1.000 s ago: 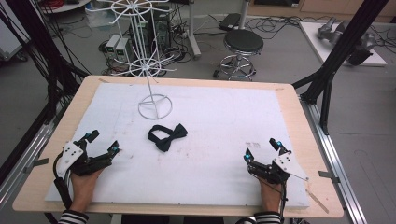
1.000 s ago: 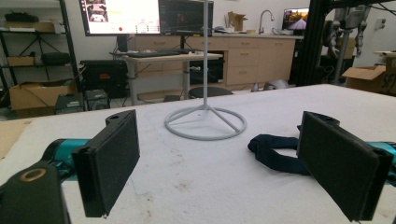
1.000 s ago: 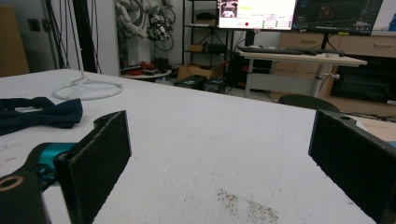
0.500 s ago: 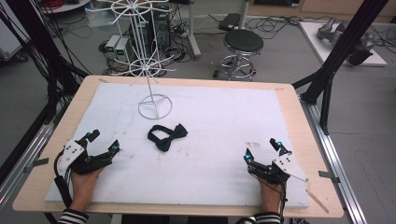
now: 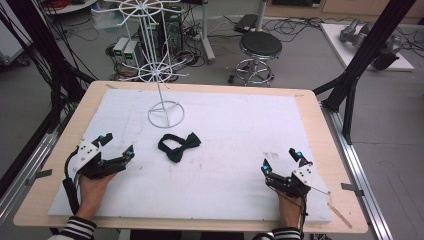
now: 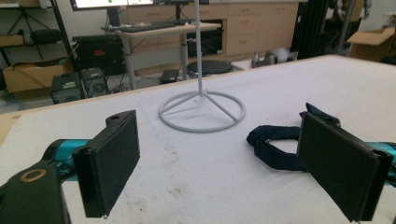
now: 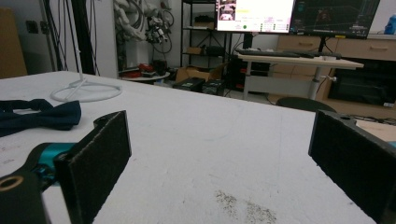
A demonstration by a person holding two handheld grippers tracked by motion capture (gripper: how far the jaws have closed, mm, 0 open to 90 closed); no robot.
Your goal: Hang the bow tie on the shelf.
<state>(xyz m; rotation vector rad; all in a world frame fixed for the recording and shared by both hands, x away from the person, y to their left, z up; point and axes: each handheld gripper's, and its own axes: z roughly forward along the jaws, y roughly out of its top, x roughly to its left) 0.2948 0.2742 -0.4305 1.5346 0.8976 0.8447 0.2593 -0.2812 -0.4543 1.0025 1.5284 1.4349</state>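
Note:
A dark navy bow tie (image 5: 179, 146) with its neck strap lies flat on the white mat, near the middle. It also appears as the bow tie (image 6: 275, 144) ahead of my left jaws and as the bow tie (image 7: 39, 116) off to the left of my right jaws. A white wire hanger stand (image 5: 161, 75) rises behind it on a ring base (image 6: 201, 111). My left gripper (image 5: 116, 145) rests open at the mat's front left, a short way left of the tie. My right gripper (image 5: 280, 160) rests open at the front right, farther from it. Both hold nothing.
The white mat (image 5: 240, 120) covers a wooden table (image 5: 65, 125). Beyond the table's far edge stand a black stool (image 5: 260, 50), cables and small boxes. Black frame posts (image 5: 360, 65) flank the table at right and left.

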